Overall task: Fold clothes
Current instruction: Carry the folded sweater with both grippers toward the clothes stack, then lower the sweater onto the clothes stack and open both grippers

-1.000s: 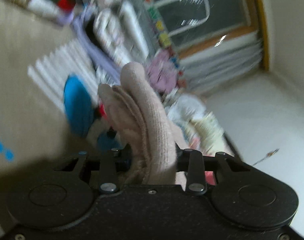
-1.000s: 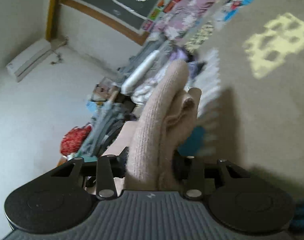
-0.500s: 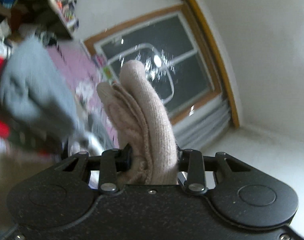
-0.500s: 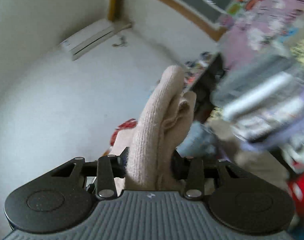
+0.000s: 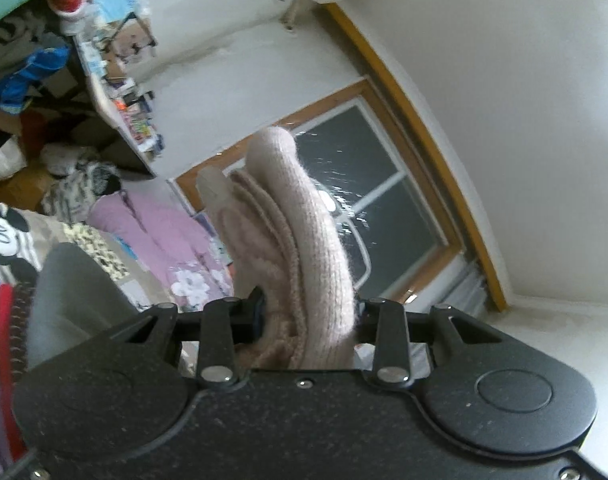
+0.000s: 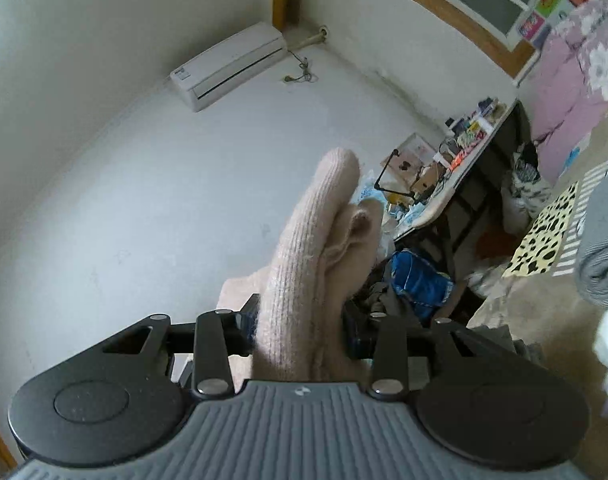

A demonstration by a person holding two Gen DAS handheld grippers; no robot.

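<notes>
Both of my grippers are clamped on the same beige knit garment (image 5: 304, 248). My left gripper (image 5: 300, 316) has its jaws pinched onto a thick bunch of ribbed folds that rises up the centre of the frame, in front of the dark window (image 5: 367, 200) with its wooden frame. My right gripper (image 6: 304, 320) likewise has its jaws closed on a bundle of the knit (image 6: 315, 240), which stands up mid-frame against the white wall. An air conditioner (image 6: 228, 66) sits in the upper left of the right view, a cluttered desk (image 6: 455, 172) at right of centre, and pink floral bedding (image 6: 575, 68) in the upper right corner.
</notes>
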